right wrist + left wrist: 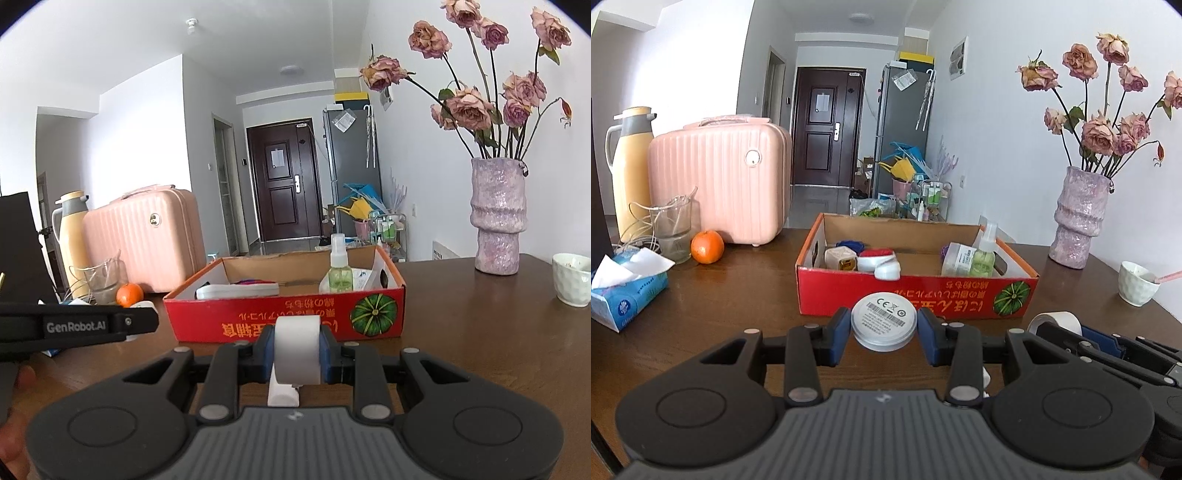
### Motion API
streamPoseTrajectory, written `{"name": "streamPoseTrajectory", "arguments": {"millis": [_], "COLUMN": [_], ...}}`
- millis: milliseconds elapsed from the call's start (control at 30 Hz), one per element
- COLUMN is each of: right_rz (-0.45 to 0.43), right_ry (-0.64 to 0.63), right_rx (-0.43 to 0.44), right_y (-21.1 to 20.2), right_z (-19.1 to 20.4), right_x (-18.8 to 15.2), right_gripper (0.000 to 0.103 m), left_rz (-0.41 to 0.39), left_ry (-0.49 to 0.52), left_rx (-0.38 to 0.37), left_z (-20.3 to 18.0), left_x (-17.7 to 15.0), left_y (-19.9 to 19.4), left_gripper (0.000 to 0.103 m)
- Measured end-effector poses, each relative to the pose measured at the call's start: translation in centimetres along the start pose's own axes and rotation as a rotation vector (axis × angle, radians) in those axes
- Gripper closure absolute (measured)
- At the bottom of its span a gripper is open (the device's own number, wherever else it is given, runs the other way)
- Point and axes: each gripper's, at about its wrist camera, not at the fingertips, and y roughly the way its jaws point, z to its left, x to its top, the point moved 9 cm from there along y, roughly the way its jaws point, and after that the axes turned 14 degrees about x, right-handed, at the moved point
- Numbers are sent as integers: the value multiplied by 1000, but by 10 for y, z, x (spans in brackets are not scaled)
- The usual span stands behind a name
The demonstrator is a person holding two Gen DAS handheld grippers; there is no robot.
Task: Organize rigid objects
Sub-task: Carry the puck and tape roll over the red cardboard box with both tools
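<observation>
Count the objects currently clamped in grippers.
2. A round silver-white tin sits between the left gripper pads; a white tape roll is clamped in the right gripper. Both are in front of the red cardboard box.

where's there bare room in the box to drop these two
The middle of the red box is bare cardboard floor, between the red-and-white item and the spray bottle. The box's left and right ends are crowded. Bare table also lies between tissue pack and box.
</observation>
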Motion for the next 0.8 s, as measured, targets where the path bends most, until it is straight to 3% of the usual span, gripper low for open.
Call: {"name": "streamPoseTrajectory", "arguments": {"millis": [800], "right_rz": [-68], "right_ry": [-64], "right_rx": [15], "right_y": [43], "right_z": [6], "right_x": [50], "right_gripper": [80], "left_rz": [-49], "left_ry": [-54], "left_rx": [43], "left_z": [2], "left_x": [50], "left_y": [33], "left_gripper": [63]}}
